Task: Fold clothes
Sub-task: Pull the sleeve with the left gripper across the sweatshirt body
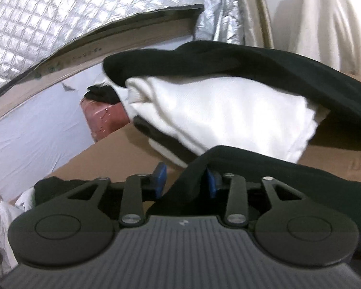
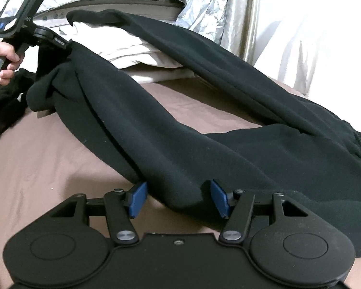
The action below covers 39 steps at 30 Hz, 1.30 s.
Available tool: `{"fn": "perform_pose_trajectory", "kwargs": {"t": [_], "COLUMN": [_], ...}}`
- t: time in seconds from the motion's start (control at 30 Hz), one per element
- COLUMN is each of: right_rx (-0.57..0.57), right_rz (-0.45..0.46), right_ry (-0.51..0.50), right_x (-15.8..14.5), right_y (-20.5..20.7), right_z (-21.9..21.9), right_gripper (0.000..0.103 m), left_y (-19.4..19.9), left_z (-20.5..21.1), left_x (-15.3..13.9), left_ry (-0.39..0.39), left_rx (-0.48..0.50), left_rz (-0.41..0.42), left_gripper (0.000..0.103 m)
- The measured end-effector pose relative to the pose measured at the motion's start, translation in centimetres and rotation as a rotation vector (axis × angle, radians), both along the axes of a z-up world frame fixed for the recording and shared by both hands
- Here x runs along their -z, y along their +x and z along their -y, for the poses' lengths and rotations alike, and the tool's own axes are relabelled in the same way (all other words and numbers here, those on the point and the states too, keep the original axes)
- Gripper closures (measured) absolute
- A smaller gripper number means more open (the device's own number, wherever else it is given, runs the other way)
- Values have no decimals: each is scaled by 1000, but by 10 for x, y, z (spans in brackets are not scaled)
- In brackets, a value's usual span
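- the left gripper [image 1: 186,177] has its blue pads [image 1: 160,172] apart, with a fold of the black garment [image 1: 264,77] running up between them; the cloth lies against the right-hand pad and shows a gap at the left-hand one, so the pads are not pressing it.
- from the right wrist view the left gripper [image 2: 68,44] appears at the far left, its tip buried in the bunched end of the black garment [image 2: 156,120], and a person's hand [image 2: 6,59] wraps the handle.
- the right gripper [image 2: 178,196] has its blue pads [image 2: 138,197] spread wide, one at each side of the garment's near edge; the cloth bulges between them but is not squeezed.
- the black garment stretches in a long band from the left gripper across the brown bedsheet [image 2: 48,163] to the right gripper, and a second length of it runs off to the right edge.
- beyond the band lies a pile of white clothes [image 1: 216,110], partly under the black cloth.
- a red box [image 1: 103,120] sits past the pile beside the bed, with a dark item on top.
- another dark heap of clothing [image 2: 4,110] lies at the left edge of the bed.
- silvery quilted sheeting [image 1: 36,24] covers the background.
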State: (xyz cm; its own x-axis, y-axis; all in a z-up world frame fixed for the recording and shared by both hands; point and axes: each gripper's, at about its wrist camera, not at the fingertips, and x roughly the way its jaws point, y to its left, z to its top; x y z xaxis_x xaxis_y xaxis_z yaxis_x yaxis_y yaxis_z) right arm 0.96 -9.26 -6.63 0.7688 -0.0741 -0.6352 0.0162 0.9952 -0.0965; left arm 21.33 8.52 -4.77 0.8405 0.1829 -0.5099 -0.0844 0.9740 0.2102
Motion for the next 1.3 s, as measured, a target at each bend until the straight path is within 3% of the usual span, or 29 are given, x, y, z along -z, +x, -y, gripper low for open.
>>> {"fn": "perform_pose_trajectory", "kwargs": {"t": [0.07, 0.13, 0.2, 0.27, 0.33, 0.4, 0.47, 0.57, 0.67, 0.7, 0.77, 0.87, 0.9, 0.93, 1.0, 1.03, 1.07, 1.1, 1.2, 1.3], "right_rx": [2, 10, 39, 78, 94, 105, 113, 115, 93, 78, 54, 79, 97, 121, 175, 205, 241, 278, 372, 414], "right_rz": [-4, -15, -32, -43, -45, -40, -26, -7, 23, 42, 60, 59, 64, 67, 70, 70, 65, 58, 64, 75], "right_ry": [-10, -27, -35, -38, -42, -78, -112, -123, -46, 1, 85, 223, 283, 347, 441, 473, 493, 508, 573, 655], "right_x": [1, 3, 5, 8, 10, 12, 12, 11, 6, 4, 1, 0, -1, 0, 3, 5, 8, 10, 20, 30], "right_y": [1, 2, 7, 12, 16, 18, 19, 20, 12, 6, -8, -32, -41, -50, -64, -69, -73, -77, -89, -94], "right_z": [-1, 1, 6, 11, 13, 12, 12, 21, 33, 38, 49, 67, 75, 84, 101, 109, 117, 125, 144, 158], "right_gripper": [40, 40, 40, 40, 40, 40, 42, 41, 40, 39, 39, 39, 39, 38, 38, 38, 37, 37, 37, 37], "left_y": [-2, -4, -4, -5, -18, -31, -42, -61, -71, -70, -65, -55, -51, -47, -40, -37, -36, -40, -63, -87], "left_z": [-9, -18, -32, -52, -65, -69, -72, -65, -50, -41, -17, 14, 14, 11, -6, -16, -25, -29, -17, -15], "left_x": [-4, -10, -16, -21, -21, -18, -10, 5, 29, 39, 59, 82, 82, 81, 73, 68, 64, 57, 28, -6], "left_ry": [29, 127, 155, -5, -145, -190, -215, -274, -324, -309, -158, 157, 166, 133, -52, -162, -257, -282, -131, -162], "left_rx": [-44, -160, -202, -102, -22, 32, 66, 132, 236, 271, 310, 232, 228, 216, 189, 178, 161, 137, 124, 125], "left_rz": [54, 156, 195, 81, 24, -28, -111, -216, -302, -342, -412, -335, -292, -270, -277, -289, -290, -257, -107, -52], "left_gripper": [59, 63, 65, 65, 62, 52, 27, 23, 17, 14, 12, 12, 12, 16, 53, 100, 100, 100, 100, 100]}}
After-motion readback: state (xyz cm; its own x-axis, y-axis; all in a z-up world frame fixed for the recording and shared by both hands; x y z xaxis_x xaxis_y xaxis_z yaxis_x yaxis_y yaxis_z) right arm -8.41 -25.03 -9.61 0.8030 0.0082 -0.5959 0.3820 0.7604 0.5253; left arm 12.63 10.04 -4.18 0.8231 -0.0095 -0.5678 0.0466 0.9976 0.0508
